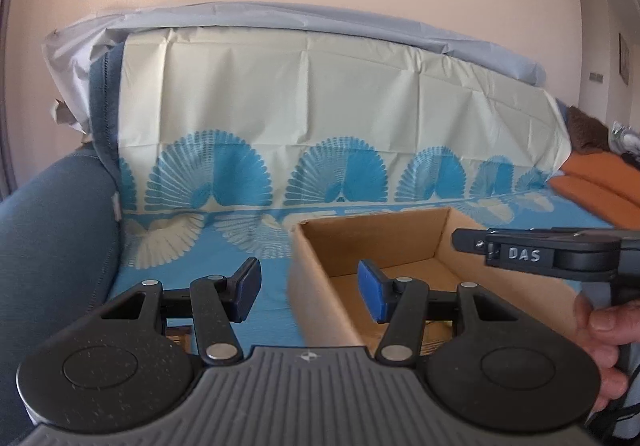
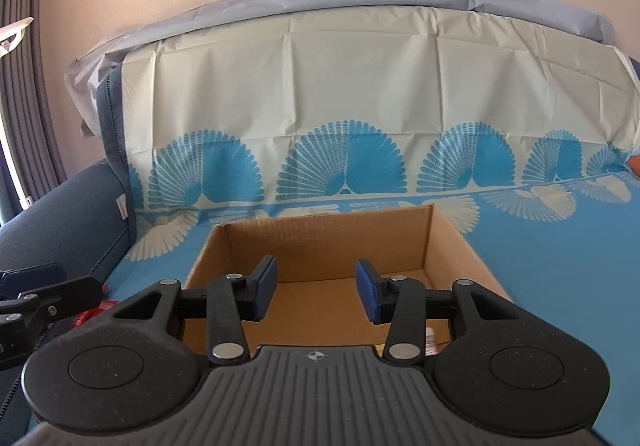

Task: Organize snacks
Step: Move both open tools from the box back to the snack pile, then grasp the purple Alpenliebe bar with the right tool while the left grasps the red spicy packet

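Observation:
An open cardboard box [image 1: 384, 242] [image 2: 328, 242] sits on the blue patterned sofa cover. My left gripper [image 1: 308, 292] is open and empty, hovering over the box's left wall. My right gripper [image 2: 316, 292] is open and empty, above the box's near part. The right gripper also shows in the left wrist view [image 1: 536, 252], held by a hand at the right. A bit of snack packaging [image 2: 430, 342] shows inside the box, mostly hidden under my right gripper. A red wrapper [image 2: 90, 312] lies left of the box, next to the left gripper [image 2: 48, 302].
The sofa cover [image 2: 540, 246] with white and blue fans drapes the seat and backrest. A dark blue armrest [image 1: 52, 230] rises at the left. Orange cushions [image 1: 600, 181] lie at the far right. A wall stands behind.

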Available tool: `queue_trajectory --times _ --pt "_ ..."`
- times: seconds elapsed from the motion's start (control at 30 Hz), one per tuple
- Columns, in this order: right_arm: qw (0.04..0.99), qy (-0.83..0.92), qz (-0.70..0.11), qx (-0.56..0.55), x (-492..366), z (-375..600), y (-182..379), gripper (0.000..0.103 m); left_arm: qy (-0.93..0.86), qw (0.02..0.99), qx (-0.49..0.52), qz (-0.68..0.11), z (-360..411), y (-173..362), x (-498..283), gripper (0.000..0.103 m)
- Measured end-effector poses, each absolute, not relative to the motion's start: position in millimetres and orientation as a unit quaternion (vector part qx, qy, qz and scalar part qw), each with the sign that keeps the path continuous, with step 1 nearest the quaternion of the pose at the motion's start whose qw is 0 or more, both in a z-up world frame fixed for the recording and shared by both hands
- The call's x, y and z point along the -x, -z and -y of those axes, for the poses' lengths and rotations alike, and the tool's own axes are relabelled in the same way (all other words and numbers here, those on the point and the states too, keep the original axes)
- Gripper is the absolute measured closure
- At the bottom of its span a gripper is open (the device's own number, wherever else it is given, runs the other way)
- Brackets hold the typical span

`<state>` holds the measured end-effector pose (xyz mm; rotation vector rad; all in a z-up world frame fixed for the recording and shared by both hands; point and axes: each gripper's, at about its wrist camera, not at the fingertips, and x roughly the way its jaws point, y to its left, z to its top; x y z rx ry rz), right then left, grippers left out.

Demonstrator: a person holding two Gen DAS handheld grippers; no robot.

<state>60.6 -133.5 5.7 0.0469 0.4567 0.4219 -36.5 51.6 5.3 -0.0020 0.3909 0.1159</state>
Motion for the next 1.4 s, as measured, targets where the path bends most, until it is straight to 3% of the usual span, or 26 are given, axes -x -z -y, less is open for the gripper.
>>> queue_trajectory --times 0.07,0.17,0.3,0.4,0.63,0.67,0.73,0.87,0.93,1.13,1.23,1.27,1.3,1.33,1.4 --pt "0.947 -0.232 -0.220 -0.022 -53.0 118.2 -7.0 0.072 -0.077 0.976 -0.016 -0.201 -71.2 -2.8 42.2 0.044" --pt "0.939 -0.269 -0.213 -0.017 -40.5 94.3 -8.7 0.081 -0.119 0.968 0.042 -0.216 -113.7 -0.8 47.7 0.067" --pt "0.923 -0.319 -0.214 -0.022 -24.9 62.6 -9.4 0.090 -0.199 0.951 0.087 -0.218 -154.5 -0.6 57.9 0.088" --pt "0.901 -0.362 -0.233 -0.041 -17.1 37.8 -4.8 0.096 -0.242 0.939 0.114 -0.215 -178.1 -2.9 66.7 0.088" --pt "0.855 -0.398 -0.328 -0.050 -13.6 -26.5 27.6 0.094 -0.274 0.923 0.110 -0.246 -199.7 3.9 62.7 0.088" --pt "0.854 -0.387 -0.345 -0.043 -15.0 -35.0 34.8 0.093 -0.274 0.923 0.108 -0.249 -201.3 5.0 61.7 0.088" --pt "0.851 -0.363 -0.379 -0.029 -17.9 -48.9 50.3 0.075 -0.274 0.920 0.104 -0.258 -203.9 8.4 58.6 0.088" --pt "0.836 -0.333 -0.433 -0.051 -29.2 -64.0 73.9 0.065 -0.276 0.914 0.098 -0.280 -211.2 17.1 52.5 0.088" --pt "0.831 -0.320 -0.451 -0.065 -35.5 -70.6 82.4 0.054 -0.279 0.909 0.099 -0.293 -217.2 23.2 49.5 0.088" --pt "0.828 -0.286 -0.477 -0.069 -50.2 -95.7 104.9 0.041 -0.281 0.903 0.096 -0.310 -227.3 34.8 41.1 0.088" --pt "0.831 -0.271 -0.484 -0.042 -51.9 -108.0 116.2 0.040 -0.273 0.905 0.070 -0.318 -223.3 41.0 28.4 0.087" --pt "0.837 -0.271 -0.474 -0.025 -49.3 -112.0 115.8 0.041 -0.270 0.905 0.065 -0.323 -222.9 43.4 24.0 0.087" --pt "0.843 -0.270 -0.464 0.004 -45.9 -117.0 115.3 0.050 -0.267 0.905 0.060 -0.327 -222.4 46.6 18.8 0.087" --pt "0.848 -0.267 -0.457 0.032 -42.8 -120.9 115.3 0.067 -0.264 0.904 0.054 -0.331 -221.6 49.7 14.1 0.087" --pt "0.848 -0.263 -0.457 0.046 -41.6 -118.1 114.9 0.081 -0.258 0.902 0.039 -0.345 -220.0 58.3 1.4 0.086"
